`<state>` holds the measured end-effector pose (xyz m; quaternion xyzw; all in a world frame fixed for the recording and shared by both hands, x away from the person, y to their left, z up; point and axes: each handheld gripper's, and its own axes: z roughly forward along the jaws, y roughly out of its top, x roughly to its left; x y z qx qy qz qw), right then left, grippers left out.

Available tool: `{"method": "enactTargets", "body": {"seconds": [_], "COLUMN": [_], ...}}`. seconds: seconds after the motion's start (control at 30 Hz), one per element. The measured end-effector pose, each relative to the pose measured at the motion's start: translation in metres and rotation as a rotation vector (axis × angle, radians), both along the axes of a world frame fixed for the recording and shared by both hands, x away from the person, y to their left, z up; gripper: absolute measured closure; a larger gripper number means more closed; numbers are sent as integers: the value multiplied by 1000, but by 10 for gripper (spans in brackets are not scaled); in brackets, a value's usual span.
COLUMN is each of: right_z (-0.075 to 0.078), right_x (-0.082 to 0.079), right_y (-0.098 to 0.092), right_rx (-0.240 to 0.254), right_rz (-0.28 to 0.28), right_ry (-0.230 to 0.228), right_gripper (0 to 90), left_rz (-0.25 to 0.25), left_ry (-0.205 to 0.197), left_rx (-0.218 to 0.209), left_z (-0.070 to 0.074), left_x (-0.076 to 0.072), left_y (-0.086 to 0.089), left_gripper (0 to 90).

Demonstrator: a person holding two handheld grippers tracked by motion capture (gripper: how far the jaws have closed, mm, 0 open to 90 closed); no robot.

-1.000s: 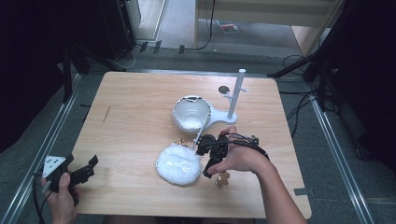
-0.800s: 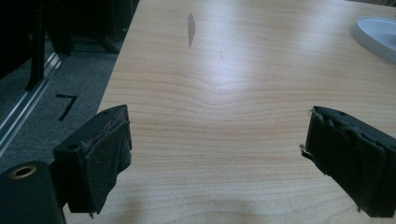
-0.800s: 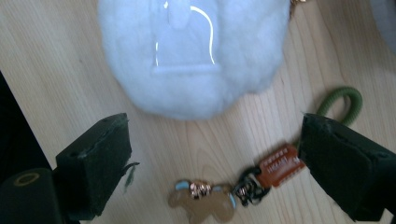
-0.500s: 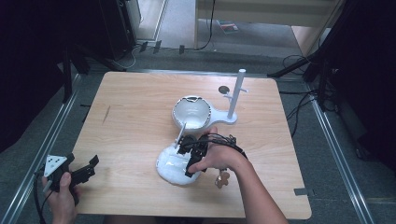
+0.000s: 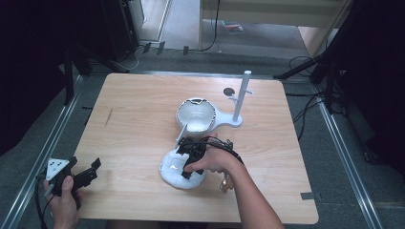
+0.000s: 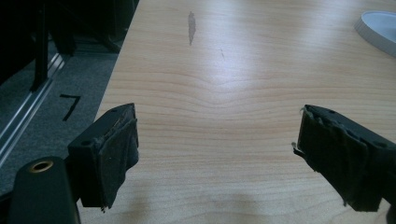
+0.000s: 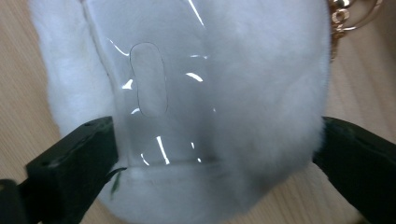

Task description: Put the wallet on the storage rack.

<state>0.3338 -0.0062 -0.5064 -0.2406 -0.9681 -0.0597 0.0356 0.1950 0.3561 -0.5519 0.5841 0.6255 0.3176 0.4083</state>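
Right claw (image 5: 187,161) spread wide, jaws just opening, straddling white fluffy pouch (image 7: 261,93) lying on bench (image 5: 133,124) (pads not yet pressing). Grasp and lift remain. Left claw (image 6: 217,158) spread, idle.

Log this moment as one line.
right gripper: jaws just opening, straddling white fluffy pouch with clear plastic window | left gripper: open, idle over wooden table
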Motion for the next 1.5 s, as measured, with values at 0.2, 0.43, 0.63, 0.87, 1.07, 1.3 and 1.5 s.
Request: {"method": "enactTargets", "body": {"seconds": [0.2,0.43,0.63,0.87,1.07,1.3,1.5], "right_z": [-10,-12,-11,-3,2,23,43], "right_x": [3,0,-2,-4,-4,-11,-13], "right_y": [2,7,9,8,3,3,-2], "right_rx": [8,-22,-32,10,114,105,87], "right_rz": [-43,-76,-98,-83,-81,-8,37], "right_ry": [43,24,13,44,150,105,67], "right_gripper": [0,0,62,341,684,735,737], "left_rz": [0,1,-2,-3,-1,-3,-4], "left_ry": [-1,3,5,10,9,7,5], "left_rx": [2,11,13,12,9,7,6], "left_z": [0,0,0,0,0,0,0], "left_x": [0,1,1,1,1,1,1], "left_y": [0,-1,-1,-1,-1,-1,-1], "left_gripper": [133,135,138,139,139,141,142]}}
